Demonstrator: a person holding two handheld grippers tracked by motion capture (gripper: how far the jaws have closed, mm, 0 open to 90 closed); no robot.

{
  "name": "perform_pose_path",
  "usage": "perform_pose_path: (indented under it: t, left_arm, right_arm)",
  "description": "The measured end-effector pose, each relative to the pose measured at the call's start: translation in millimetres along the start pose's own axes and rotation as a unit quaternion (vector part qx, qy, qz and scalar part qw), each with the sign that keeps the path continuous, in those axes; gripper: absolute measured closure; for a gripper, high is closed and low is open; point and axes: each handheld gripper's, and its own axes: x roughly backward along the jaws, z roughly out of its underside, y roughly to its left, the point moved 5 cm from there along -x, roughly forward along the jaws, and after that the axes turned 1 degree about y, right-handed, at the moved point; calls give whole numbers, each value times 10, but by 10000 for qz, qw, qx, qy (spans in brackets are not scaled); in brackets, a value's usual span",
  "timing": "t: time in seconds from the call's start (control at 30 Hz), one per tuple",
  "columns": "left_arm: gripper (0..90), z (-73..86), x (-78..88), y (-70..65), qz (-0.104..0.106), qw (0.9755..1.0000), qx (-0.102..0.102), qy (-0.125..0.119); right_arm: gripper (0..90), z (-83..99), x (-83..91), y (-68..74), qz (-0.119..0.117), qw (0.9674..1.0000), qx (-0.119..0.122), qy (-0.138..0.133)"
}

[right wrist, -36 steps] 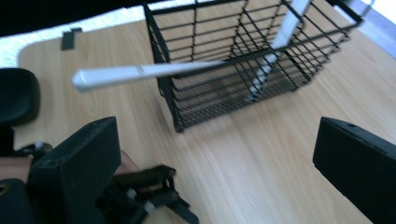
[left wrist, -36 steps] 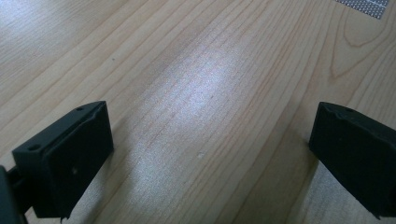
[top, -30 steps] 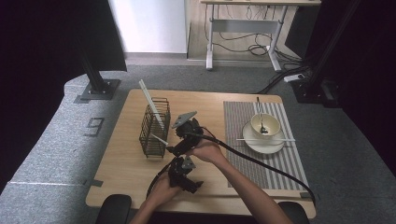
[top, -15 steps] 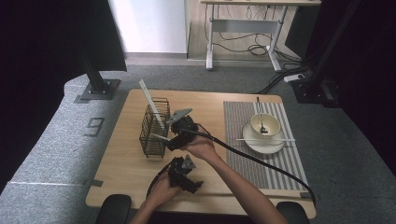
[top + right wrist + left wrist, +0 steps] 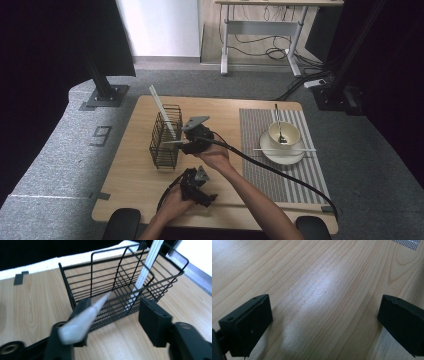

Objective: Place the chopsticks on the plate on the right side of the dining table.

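Narrowed since the earlier frame: jaws of right gripper (image 5: pixel 182 144), lately closing, otherwise hardly shifted beside the wire basket (image 5: pixel 165 137)

Nearest, close to the near edge of the table (image 5: pixel 125 190): left gripper (image 5: pixel 199 183), jaws spread wide over bare wood, nothing between them, pointing toward the placemat (image 5: pixel 250 175); free wood to its left as far as the table's left edge

Just beyond: right gripper, aimed at the basket's near side, jaws partly apart and not clamped; white stick (image 5: pixel 85 317) lying along one jaw, tip reaching over the basket rim, other jaw well clear of it, a gap left between

Past that: basket upright on the left half of the table, second white stick (image 5: pixel 161 112) leaning inside, top poking out beyond the far rim; open strip of wood around the basket on its left and far sides

Farther right, well apart: placemat running nearly to the far and right edges, plate (image 5: pixel 280 156) with bowl (image 5: pixel 290 136) and spoon (image 5: pixel 278 122), thin stick (image 5: pixel 300 149) across the plate
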Motion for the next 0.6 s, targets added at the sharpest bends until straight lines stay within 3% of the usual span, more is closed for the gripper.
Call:
perform_pose_path:
  t: [0.1, 0.27, 0.6]
  left_arm:
    - [0, 1, 0, -1, -4, 10000, 14, -3]
    - [0, 0, -1, 0, -7, 10000, 10, -8]
    - [0, -5, -8, -4, -8, 10000, 38, -52]
  right_arm:
    - [526, -16, 18, -7, 4, 10000, -30, -84]
    - [639, -21, 64, 7, 65, 9997, 133, -189]
    - [741, -30, 135, -34, -12, 9993, 51, -374]
